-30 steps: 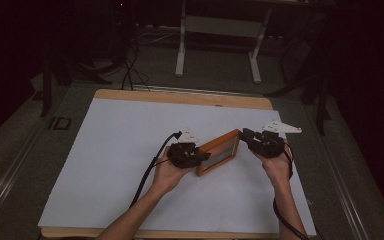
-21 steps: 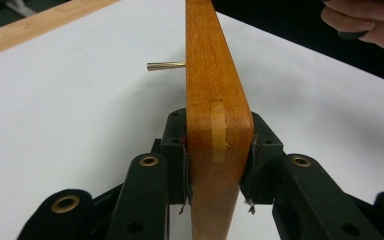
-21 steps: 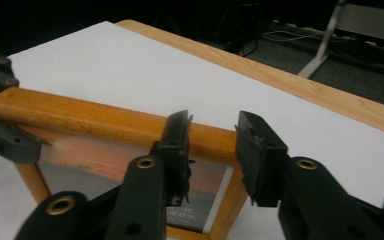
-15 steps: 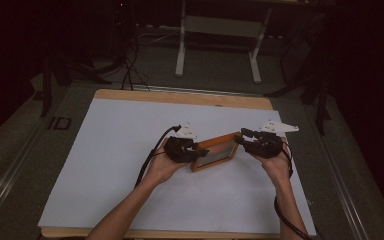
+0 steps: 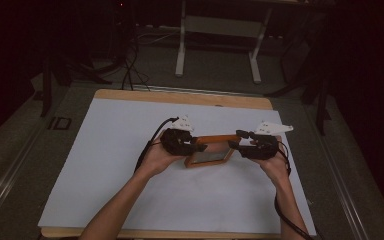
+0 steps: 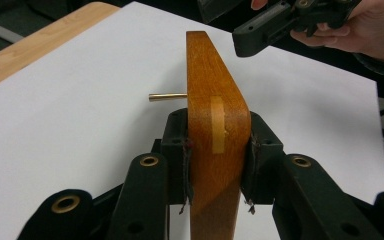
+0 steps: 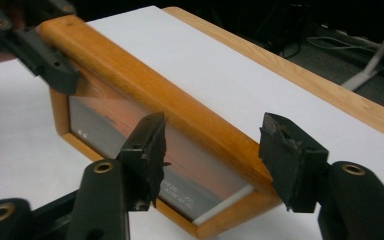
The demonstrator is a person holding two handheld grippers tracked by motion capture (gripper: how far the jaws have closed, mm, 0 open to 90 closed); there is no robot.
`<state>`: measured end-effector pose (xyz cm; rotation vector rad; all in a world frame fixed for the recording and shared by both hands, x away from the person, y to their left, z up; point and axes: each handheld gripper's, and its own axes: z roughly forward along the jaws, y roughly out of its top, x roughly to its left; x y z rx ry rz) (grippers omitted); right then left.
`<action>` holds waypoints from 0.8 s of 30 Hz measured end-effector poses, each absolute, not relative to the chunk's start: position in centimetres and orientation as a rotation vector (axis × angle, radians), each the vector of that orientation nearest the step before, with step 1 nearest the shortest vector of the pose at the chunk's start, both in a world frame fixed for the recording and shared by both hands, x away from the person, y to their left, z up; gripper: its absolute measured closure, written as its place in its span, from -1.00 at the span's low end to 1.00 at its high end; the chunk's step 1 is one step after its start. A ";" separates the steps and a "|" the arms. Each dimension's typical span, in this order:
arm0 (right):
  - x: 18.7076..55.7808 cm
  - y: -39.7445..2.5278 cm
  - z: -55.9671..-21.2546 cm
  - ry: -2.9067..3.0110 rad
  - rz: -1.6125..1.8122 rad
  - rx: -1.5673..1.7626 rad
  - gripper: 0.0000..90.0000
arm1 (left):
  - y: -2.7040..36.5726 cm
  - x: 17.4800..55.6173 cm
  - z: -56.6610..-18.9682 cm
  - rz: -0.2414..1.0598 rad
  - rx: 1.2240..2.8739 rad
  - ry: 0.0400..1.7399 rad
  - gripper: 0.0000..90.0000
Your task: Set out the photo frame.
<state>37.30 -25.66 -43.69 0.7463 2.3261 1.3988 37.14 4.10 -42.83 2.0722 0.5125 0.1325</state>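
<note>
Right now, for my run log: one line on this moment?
left hand-held gripper: shut on orange wooden picture frame | right hand-held gripper: open, jaws astride frame edge | white table sheet

A white sheet [image 5: 130,150] covers the wooden table [image 5: 180,96]; metal stand [image 5: 217,30] behind.

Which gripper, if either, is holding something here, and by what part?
The left gripper is clamped on one end edge of the wooden picture frame. The right gripper is open, its jaws either side of the frame's opposite end, not gripping it.
</note>
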 end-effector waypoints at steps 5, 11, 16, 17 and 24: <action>37.3 -25.1 -43.6 2.349 1.400 0.700 0.01 | 4.3 37.4 -41.8 0.123 2.076 0.479 0.54; 37.4 -24.0 -43.2 2.387 1.418 0.635 0.03 | 4.4 37.8 -40.8 0.109 2.079 0.461 0.54; 37.7 -23.1 -43.1 2.418 1.437 0.593 0.03 | 4.1 37.9 -40.2 0.109 2.111 0.439 0.54; 37.8 -22.9 -43.1 2.427 1.437 0.586 0.03 | 4.1 37.9 -40.1 0.112 2.118 0.434 0.54; 37.8 -21.9 -43.3 2.464 1.434 0.538 0.05 | 3.7 38.0 -39.6 0.109 2.166 0.374 0.54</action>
